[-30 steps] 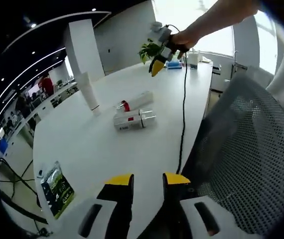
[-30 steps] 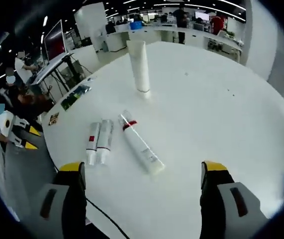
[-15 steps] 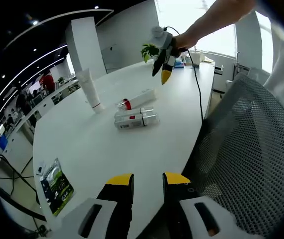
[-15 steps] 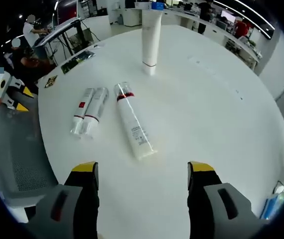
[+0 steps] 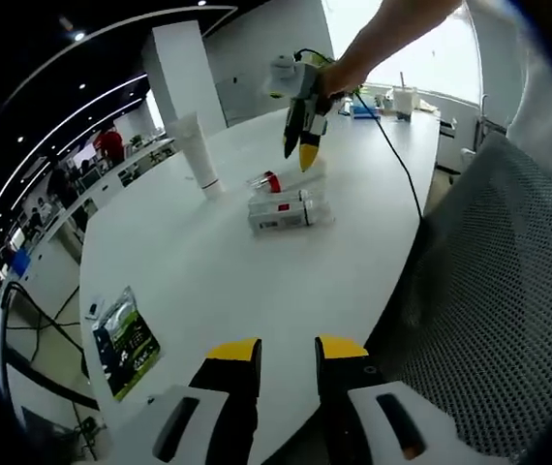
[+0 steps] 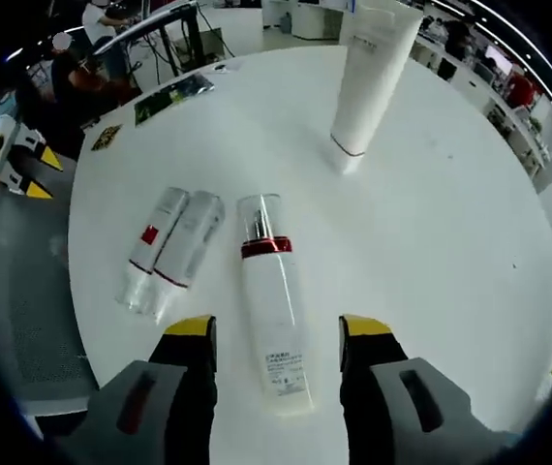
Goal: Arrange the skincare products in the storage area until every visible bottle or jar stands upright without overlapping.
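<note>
While the left gripper view looks along the round white table (image 5: 208,262) from its near edge, it takes in things the right gripper view leaves out: a green printed packet (image 5: 126,339) lying near the table's left edge, a mesh chair back (image 5: 489,320) beside the right edge, and a person's bare arm (image 5: 383,34) holding the right gripper (image 5: 305,145) nose-down over the lying bottles. The left gripper (image 5: 281,351) hangs at the near edge with its yellow-tipped jaws a narrow gap apart and nothing between them, well apart from the bottles.

Seen from above in the right gripper view, the products are laid out plainly. Two slim bottles (image 6: 167,249) lie side by side, touching, toward the table's left edge; one carries a red label. Just beside them lies a long white bottle with a red band (image 6: 274,305) and a clear cap, its cap pointing away from the camera. Farther off, toward the far edge, a white tube (image 6: 368,77) stands upright on its cap, apart from the rest. The right gripper (image 6: 276,329) has its jaws spread, one on either side of the lower body of the long bottle without touching it; whether they reach table height I cannot tell.
</note>
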